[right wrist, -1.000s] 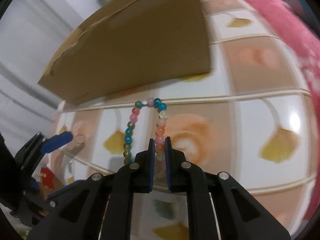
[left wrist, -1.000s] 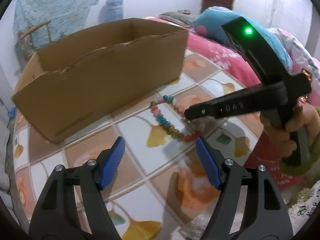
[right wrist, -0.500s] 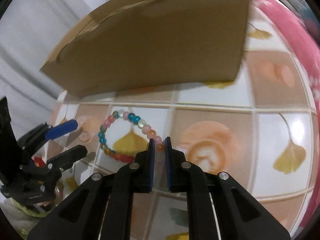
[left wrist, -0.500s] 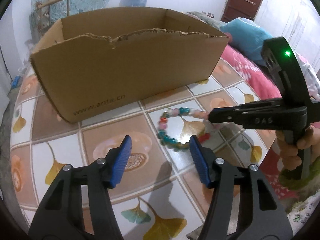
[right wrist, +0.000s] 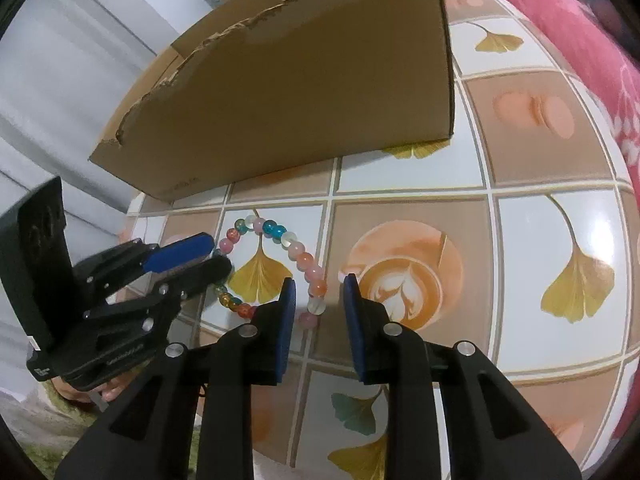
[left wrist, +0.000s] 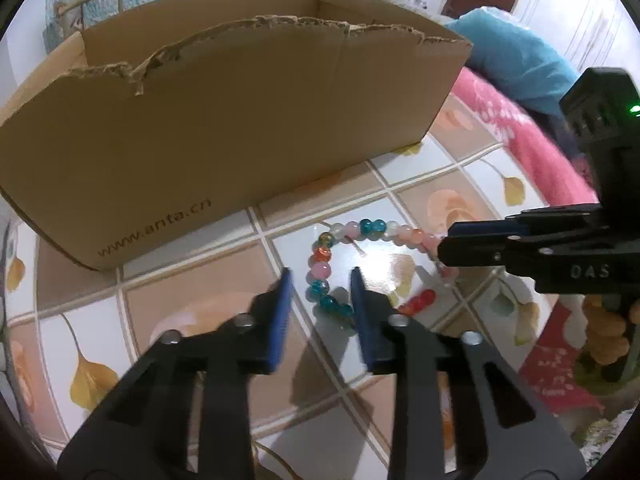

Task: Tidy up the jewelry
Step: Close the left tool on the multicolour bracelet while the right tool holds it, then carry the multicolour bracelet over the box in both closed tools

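Note:
A bracelet (left wrist: 376, 226) of pink, teal and orange beads lies in a loop on the tiled tabletop, in front of a torn brown cardboard box (left wrist: 240, 120). My left gripper (left wrist: 320, 276) straddles the loop's left side. Its jaws are closing with beads between them, and the blue pads (left wrist: 284, 312) stand clear of the beads. In the right wrist view the bracelet (right wrist: 276, 230) runs between the pads of my right gripper (right wrist: 319, 282). Those jaws are opening and no longer touch the beads. The left gripper (right wrist: 220, 256) reaches in from the left, below the box (right wrist: 300, 92).
The table surface (left wrist: 452, 208) carries a pattern of ginkgo leaves and coffee cups. A pink bedspread (left wrist: 532, 148) and a blue pillow (left wrist: 516, 56) lie beyond the table's right edge. A hand (left wrist: 608, 340) holds the right gripper's handle.
The left gripper has come down to the bracelet and narrowed its jaws around the left side. The right gripper, earlier pinched on the beads, has parted its pads. The loop went from narrow to round.

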